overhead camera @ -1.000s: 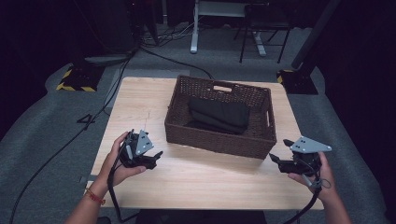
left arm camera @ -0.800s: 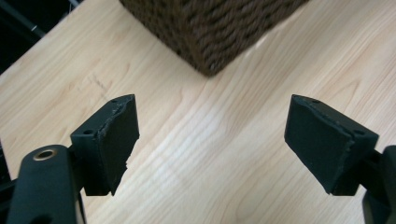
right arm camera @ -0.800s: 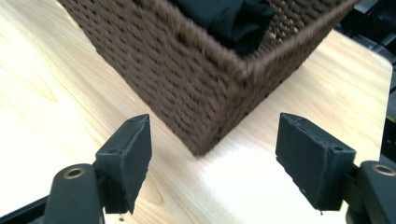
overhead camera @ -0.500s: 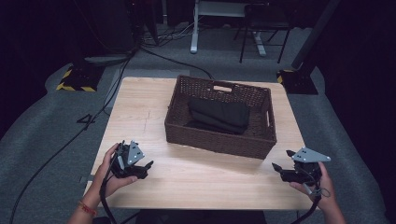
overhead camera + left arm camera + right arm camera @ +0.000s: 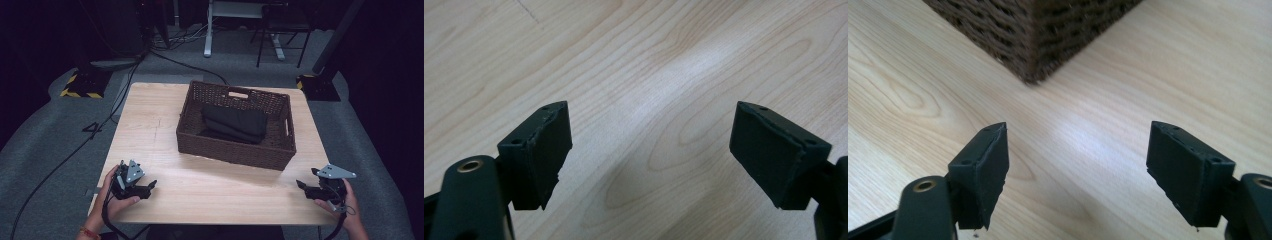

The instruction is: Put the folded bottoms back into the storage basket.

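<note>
1. A brown woven basket [image 5: 235,145] is seen on a light wooden table [image 5: 150,125], toward the far side and a little to the right.
2. A dark folded cloth [image 5: 234,123] is laid inside the basket, leaning against its back wall.
3. The left gripper [image 5: 148,187] is held in the person's left hand [image 5: 112,197] at the near left corner of the table, just over the wood.
4. In the left gripper view, its two black jaws are spread wide apart, and bare table is seen between them. Nothing is held.
5. The right gripper [image 5: 301,185] is held in the right hand [image 5: 345,207] at the near right edge of the table.
6. In the right gripper view, its jaws are also spread wide, with nothing between them but the wood.
7. A near corner of the basket [image 5: 1035,35] is seen ahead of the right gripper, and it is not touched.
8. Both grippers are kept well apart from the basket and from each other.
9. A grey floor [image 5: 60,135] with cables is seen around the table.
</note>
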`<state>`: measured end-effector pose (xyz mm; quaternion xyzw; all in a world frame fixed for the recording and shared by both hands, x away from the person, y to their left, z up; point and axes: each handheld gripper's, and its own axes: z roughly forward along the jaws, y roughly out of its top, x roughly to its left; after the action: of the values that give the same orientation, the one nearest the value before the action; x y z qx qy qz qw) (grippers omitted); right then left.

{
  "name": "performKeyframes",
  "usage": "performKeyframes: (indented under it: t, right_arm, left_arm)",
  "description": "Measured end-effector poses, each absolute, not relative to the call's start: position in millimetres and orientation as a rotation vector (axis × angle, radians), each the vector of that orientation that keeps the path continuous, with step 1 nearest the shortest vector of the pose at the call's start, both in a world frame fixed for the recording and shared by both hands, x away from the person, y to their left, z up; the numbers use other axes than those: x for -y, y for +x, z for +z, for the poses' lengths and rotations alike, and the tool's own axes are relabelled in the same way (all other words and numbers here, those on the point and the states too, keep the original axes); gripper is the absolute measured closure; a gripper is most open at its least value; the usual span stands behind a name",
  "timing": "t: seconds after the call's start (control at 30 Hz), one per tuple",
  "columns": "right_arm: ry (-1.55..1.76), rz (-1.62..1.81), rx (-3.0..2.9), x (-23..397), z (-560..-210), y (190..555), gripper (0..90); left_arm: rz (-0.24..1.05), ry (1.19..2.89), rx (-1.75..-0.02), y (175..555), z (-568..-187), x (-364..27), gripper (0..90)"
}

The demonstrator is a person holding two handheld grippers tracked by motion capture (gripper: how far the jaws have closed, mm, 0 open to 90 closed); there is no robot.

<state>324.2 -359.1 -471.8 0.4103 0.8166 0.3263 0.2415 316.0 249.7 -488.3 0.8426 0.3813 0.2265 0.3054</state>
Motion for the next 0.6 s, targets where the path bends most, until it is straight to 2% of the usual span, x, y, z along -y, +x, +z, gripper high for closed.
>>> performKeyframes:
  t: [0.33,0.43,0.6]
  right_arm:
    - [1.288,0.98,-2.194,384.2,-500.2,320.7,23.7]
    - [1.284,0.973,-2.194,383.7,-501.8,319.6,22.1]
    - [1.314,0.961,-2.171,381.7,-503.9,321.1,20.7]
  left_arm:
    - [0.542,2.208,-1.065,317.3,-500.3,-257.1,17.0]
    - [0.475,2.159,-1.087,319.5,-504.4,-262.9,16.9]
    - [0.434,2.147,-1.12,320.9,-504.7,-266.1,16.8]
